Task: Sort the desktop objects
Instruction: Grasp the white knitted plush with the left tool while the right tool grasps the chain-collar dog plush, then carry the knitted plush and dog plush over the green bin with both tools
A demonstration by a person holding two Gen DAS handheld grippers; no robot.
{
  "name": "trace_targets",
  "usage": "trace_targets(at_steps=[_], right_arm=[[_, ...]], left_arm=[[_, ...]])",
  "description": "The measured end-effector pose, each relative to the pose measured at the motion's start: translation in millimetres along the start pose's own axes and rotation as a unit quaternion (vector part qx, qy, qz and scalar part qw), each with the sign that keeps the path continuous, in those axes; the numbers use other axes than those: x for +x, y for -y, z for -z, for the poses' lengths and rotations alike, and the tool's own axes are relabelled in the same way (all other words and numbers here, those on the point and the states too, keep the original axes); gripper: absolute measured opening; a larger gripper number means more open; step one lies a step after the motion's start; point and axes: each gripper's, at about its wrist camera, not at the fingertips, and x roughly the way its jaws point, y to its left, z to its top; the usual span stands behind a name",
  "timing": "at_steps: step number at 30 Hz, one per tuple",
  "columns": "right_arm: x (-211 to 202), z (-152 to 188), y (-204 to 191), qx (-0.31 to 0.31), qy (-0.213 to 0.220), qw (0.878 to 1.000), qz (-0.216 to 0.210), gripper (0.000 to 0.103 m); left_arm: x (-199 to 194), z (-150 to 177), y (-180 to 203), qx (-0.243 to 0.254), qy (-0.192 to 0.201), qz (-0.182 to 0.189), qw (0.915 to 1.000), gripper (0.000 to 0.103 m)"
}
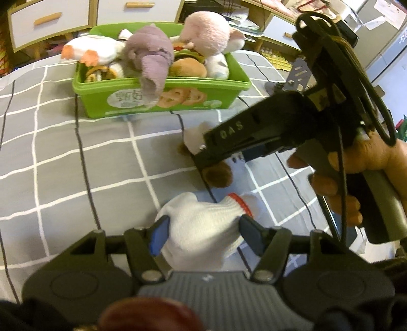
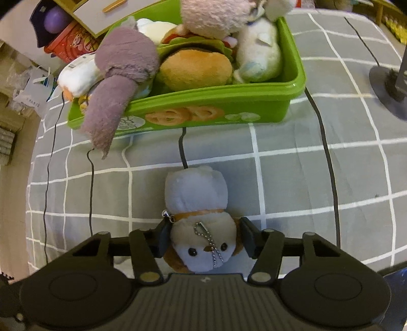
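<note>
A green plastic bin [image 1: 162,100] full of plush toys stands at the far side of the grey checked cloth; it also shows in the right wrist view [image 2: 203,107]. A purple plush [image 1: 150,56] hangs over its front rim. My left gripper [image 1: 203,233] is shut on a white knit glove [image 1: 203,224]. My right gripper [image 2: 203,238] is shut on the head of a small white and brown plush dog [image 2: 198,203] with a bead chain. In the left wrist view the right gripper [image 1: 203,152] sits over that dog [image 1: 218,173].
Thin black cables [image 2: 328,157] run across the cloth. A grey round stand base [image 2: 386,86] sits at the right. Wooden drawers [image 1: 51,20] and shelves stand behind the bin. The cloth's left edge drops off [image 2: 23,178].
</note>
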Motion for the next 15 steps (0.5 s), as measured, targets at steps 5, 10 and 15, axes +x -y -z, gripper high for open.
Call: trace_targets(at_steps=[5, 10, 15], right_arm=[[-8.2, -1.0, -3.9, -0.004, 0.011, 1.0, 0.002, 0.053], [-24.2, -3.8, 6.8, 0.012, 0.028, 1.0, -0.007, 0.053], [-37.2, -7.5, 13.7, 0.025, 0.042, 0.999, -0.014, 0.053]], left_arm=[[-5.4, -1.5, -7.3, -0.006, 0.006, -0.009, 0.9999, 0.059], [-12.9, -6.5, -13.9, -0.016, 0.016, -0.012, 0.9997, 0.052], [-9.9, -8.7, -17.5, -0.021, 0.012, -0.015, 0.9996, 0.052]])
